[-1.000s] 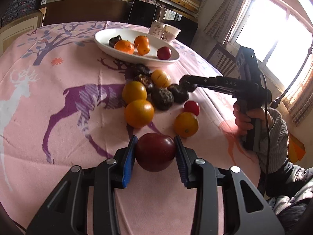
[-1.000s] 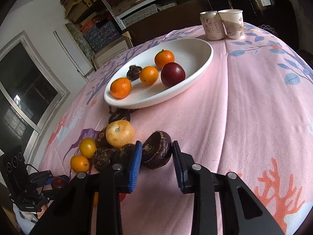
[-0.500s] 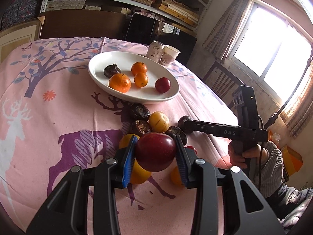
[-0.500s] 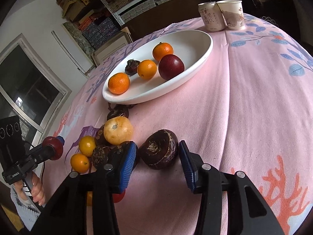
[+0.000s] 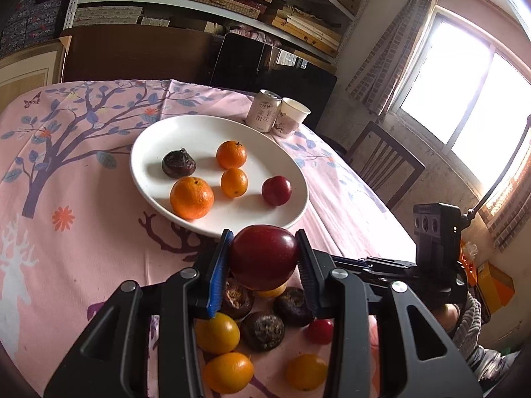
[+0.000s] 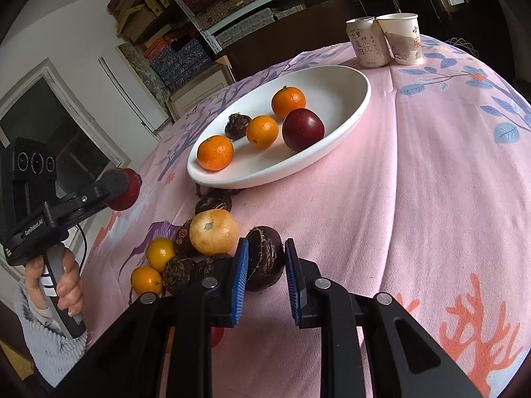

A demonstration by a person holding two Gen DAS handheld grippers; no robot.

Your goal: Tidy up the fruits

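Observation:
My left gripper [image 5: 264, 258] is shut on a dark red plum [image 5: 264, 257] and holds it in the air, just short of the near rim of the white oval plate [image 5: 159, 136]. The plate holds three mandarins, a dark water chestnut and another red plum [image 5: 276, 190]. My right gripper [image 6: 264, 265] has closed its blue pads around a dark brown water chestnut [image 6: 264, 262] that sits on the pink cloth. Loose fruit lies beside it: a pale yellow round fruit [image 6: 213, 231], small oranges and more dark chestnuts.
A drink can [image 6: 366, 42] and a paper cup [image 6: 403, 38] stand behind the plate. The left gripper with its plum also shows in the right wrist view [image 6: 124, 189]. A wooden chair [image 5: 381, 162] stands at the table's right side under the window.
My left gripper has lifted the plum off the cloth and carried it over the loose fruit toward the plate. My right gripper opened wider half a second ago and has now closed on the water chestnut.

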